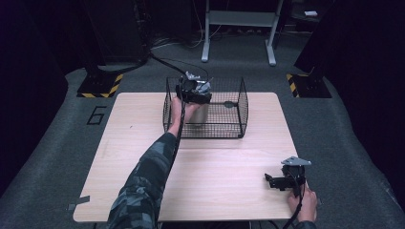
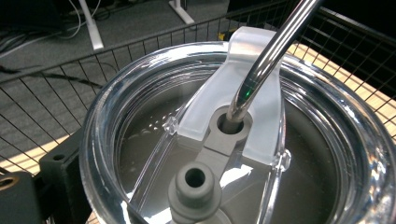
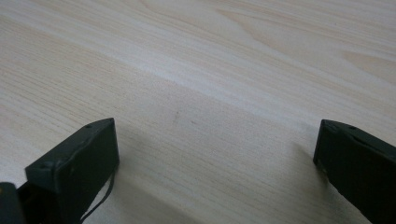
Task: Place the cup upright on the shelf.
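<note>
Gripping tumbler (image 1: 199, 113) inside far basket (image 1: 242, 102): left gripper (image 1: 195, 90); keep upright, straw (image 2: 268, 56) clear. Right gripper (image 1: 277, 181): spread, idle.

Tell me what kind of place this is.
Probably a lab or test workspace, not a home: grey carpet with yellow-black hazard-striped stand bases, cables trailing across the floor, and a bare wooden table holding just a wire basket.
</note>
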The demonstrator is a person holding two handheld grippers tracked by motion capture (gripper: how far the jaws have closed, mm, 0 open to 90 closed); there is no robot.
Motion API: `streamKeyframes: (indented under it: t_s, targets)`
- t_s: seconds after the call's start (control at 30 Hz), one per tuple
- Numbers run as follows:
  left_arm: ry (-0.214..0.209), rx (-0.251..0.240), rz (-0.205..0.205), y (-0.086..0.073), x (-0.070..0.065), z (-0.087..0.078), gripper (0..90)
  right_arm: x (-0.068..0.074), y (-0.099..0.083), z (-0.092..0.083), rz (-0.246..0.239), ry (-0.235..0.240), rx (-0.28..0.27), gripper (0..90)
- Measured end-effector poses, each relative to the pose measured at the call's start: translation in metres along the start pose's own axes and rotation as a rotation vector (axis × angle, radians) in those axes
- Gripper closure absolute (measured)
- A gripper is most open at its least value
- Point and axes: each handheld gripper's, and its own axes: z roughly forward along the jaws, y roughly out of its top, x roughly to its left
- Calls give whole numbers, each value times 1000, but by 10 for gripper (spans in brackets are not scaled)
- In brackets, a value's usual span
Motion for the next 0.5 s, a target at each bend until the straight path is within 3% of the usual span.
streamKeyframes:
  t_s: [0.1, 0.27, 0.37, 0.5]
  targets:
    - [-2, 4, -14, -3, -1, 4, 36, 0, 0, 0, 0, 0, 0, 0]
    - [7, 33, 1, -7, -1, 9, 36, 0, 0, 0, 2, 0, 0, 0]
    - [5, 26, -17, -10, -4, 12, 36, 0, 0, 0, 2, 0, 1, 0]
    - [5, 38, 4, -13, -6, 14, 36, 0, 0, 0, 2, 0, 1, 0]
